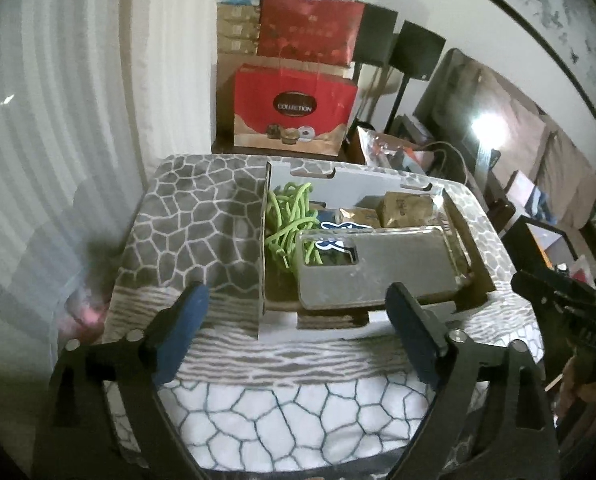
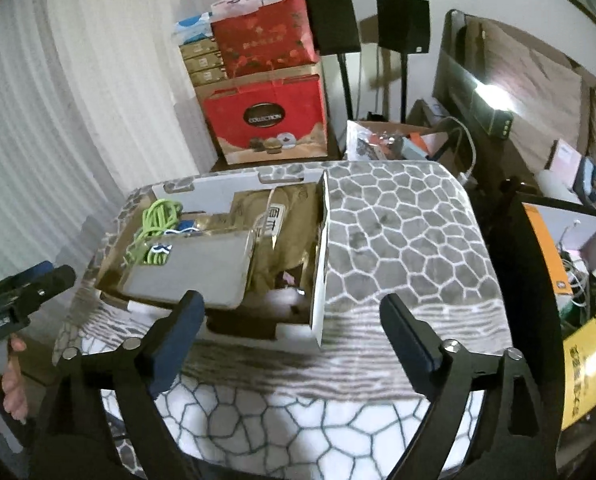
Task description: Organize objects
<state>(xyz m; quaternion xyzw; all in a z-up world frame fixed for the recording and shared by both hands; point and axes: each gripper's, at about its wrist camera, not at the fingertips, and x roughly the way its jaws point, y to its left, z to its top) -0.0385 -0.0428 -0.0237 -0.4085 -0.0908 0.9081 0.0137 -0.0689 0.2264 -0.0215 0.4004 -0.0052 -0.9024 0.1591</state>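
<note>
A shallow cardboard box [image 1: 264,216] [image 2: 318,280] sits on a table under a stone-pattern cloth [image 1: 194,216] [image 2: 402,232]. In it lie a clear phone case [image 1: 378,268] [image 2: 194,268], a coiled green cable [image 1: 290,220] [image 2: 158,216] and gold packets [image 1: 406,206] [image 2: 282,240]. My left gripper [image 1: 298,312] is open and empty in front of the box's near edge. My right gripper [image 2: 294,320] is open and empty, near the box's front right corner. Each gripper shows at the edge of the other's view [image 1: 570,308] [image 2: 22,296].
Behind the table, red gift boxes [image 1: 294,108] [image 2: 266,120] are stacked with brown cartons. Two black speakers on stands [image 2: 334,20] stand by the wall. A cluttered side table [image 2: 398,140] and a dark shelf [image 2: 538,280] stand to the right. A curtain [image 1: 58,120] hangs on the left.
</note>
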